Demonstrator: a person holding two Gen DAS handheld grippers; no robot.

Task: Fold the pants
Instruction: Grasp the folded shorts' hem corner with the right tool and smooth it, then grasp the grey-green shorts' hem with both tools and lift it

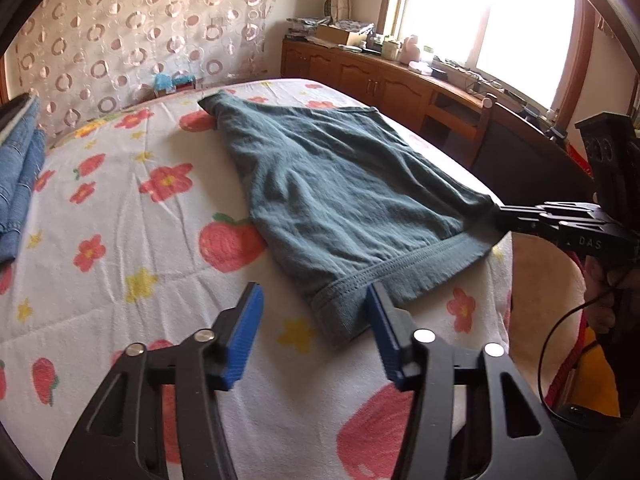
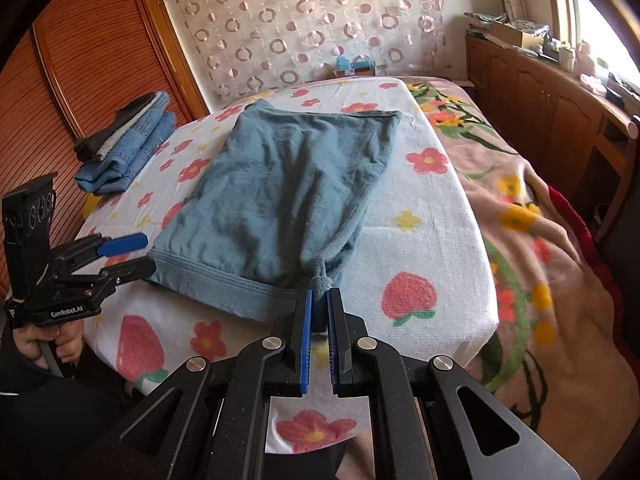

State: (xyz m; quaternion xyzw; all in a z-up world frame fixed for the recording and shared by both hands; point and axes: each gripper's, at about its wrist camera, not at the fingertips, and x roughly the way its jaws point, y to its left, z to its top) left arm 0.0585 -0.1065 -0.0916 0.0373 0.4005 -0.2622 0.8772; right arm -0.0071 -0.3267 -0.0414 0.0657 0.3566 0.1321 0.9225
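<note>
Bright daylight from a blown-out window (image 1: 492,20), glaring white at upper right of the left wrist view. Soft shadows under the teal pants (image 1: 340,184) on the floral sheet (image 1: 120,220). Strong fisheye bending and dark vignette at corners; slight blur on the pink blanket (image 2: 540,260).

Black linkage grippers (image 2: 319,300), blue ribbed jaws, silver rivets, "GenRobot.AI" lettering.

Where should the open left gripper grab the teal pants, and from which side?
Take the teal pants by the free waistband corner, coming from the near edge with the left gripper. The right gripper pinches the other corner.
</note>
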